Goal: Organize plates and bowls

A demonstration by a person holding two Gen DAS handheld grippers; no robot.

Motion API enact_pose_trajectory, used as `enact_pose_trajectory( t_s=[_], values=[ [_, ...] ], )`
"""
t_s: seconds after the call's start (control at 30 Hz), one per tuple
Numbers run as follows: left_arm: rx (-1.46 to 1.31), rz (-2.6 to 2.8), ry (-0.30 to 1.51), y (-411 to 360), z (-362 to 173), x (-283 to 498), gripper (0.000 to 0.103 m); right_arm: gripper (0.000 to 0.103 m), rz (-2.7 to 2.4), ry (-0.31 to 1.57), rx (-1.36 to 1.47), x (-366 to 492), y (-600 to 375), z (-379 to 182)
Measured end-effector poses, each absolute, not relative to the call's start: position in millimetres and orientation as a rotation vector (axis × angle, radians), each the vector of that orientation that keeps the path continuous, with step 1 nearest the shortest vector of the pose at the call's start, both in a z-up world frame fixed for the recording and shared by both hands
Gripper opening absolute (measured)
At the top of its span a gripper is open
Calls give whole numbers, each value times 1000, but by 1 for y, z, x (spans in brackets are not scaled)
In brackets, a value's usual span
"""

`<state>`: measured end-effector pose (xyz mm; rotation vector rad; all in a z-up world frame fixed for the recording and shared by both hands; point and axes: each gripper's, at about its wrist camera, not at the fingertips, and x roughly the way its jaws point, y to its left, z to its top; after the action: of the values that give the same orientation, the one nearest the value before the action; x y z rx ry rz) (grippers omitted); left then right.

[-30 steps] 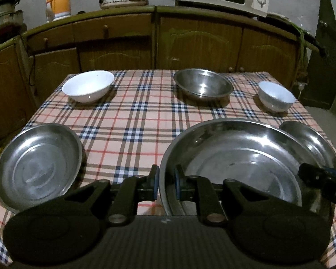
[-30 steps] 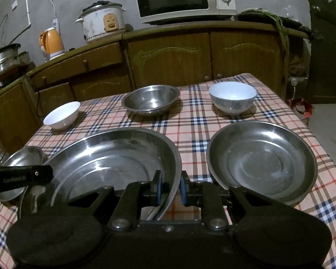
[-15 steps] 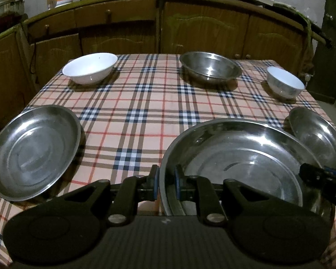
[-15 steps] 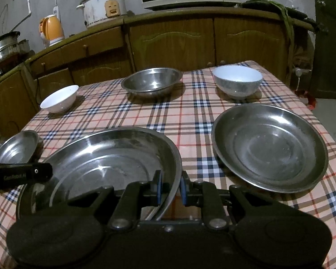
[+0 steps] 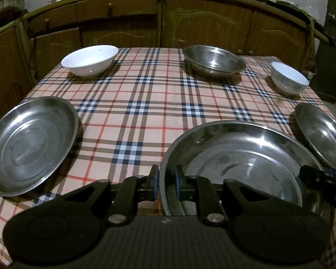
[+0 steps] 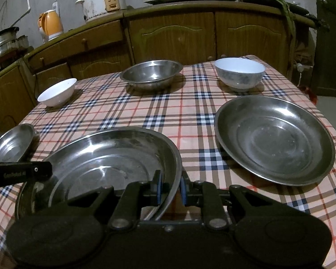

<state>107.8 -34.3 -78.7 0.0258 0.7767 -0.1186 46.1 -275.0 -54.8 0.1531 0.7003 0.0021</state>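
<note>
Basin [image 5: 242, 163], the largest steel dish, sits at the near edge of the bench [image 5: 145, 103], held by two opposite sides of its rim.

Left wrist view: the left hand-held gripper [image 5: 165, 185] is closed narrow on the basin's left rim, one pad outside the wall, one inside. A steel plate [image 5: 31, 143] lies just to the left and a second plate [image 5: 322, 134] lies at the far right, close to the basin. Any swing of the basin to either side could strike one of them. The right tool's tip is visible over the basin's right rim.

Right wrist view: the right hand-held gripper [image 6: 170, 189] clamps the basin's [image 6: 114, 157] right rim in the same way. Thin, smooth, sloped steel gives the pads little purchase; if one hand rises faster than the other, the rim may slide out and the basin drop. The cloth could drag if the basin is slid rather than lifted, disturbing the steel bowl [image 6: 151, 74] and the two white bowls [image 6: 57, 92] [image 6: 239, 71] beyond.
</note>
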Motion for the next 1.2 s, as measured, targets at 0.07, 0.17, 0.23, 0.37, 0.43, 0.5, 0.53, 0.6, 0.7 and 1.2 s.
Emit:
enact_pose_trajectory(
  t_s=[0.07,0.17,0.23,0.37,0.43,0.5,0.53,0.6,0.7,1.2],
  values=[
    [23,-117,777,-33,-80,109,16,22,3,703,154,47,-275,-57],
    [21,-118,777,-33,-82,109,16,22,2,706,155,48,-274,-60],
    [21,-119,775,-32,-83,110,16,22,2,708,154,48,-274,-61],
    [20,-119,773,-32,-86,111,16,22,4,708,147,50,-272,-64],
    [17,-118,771,-31,-88,112,16,22,4,705,144,51,-272,-65],
    [11,-118,767,-30,-89,112,16,22,6,700,138,50,-271,-65],
    [11,-118,765,-30,-90,113,16,22,7,698,135,51,-271,-66],
    [7,-120,761,-29,-91,114,17,22,7,694,132,51,-271,-66],
    [0,-121,764,-31,-94,116,17,22,3,692,127,52,-270,-67],
    [-22,-102,735,-27,-82,112,37,28,-58,675,147,46,-288,-50]
  ],
)
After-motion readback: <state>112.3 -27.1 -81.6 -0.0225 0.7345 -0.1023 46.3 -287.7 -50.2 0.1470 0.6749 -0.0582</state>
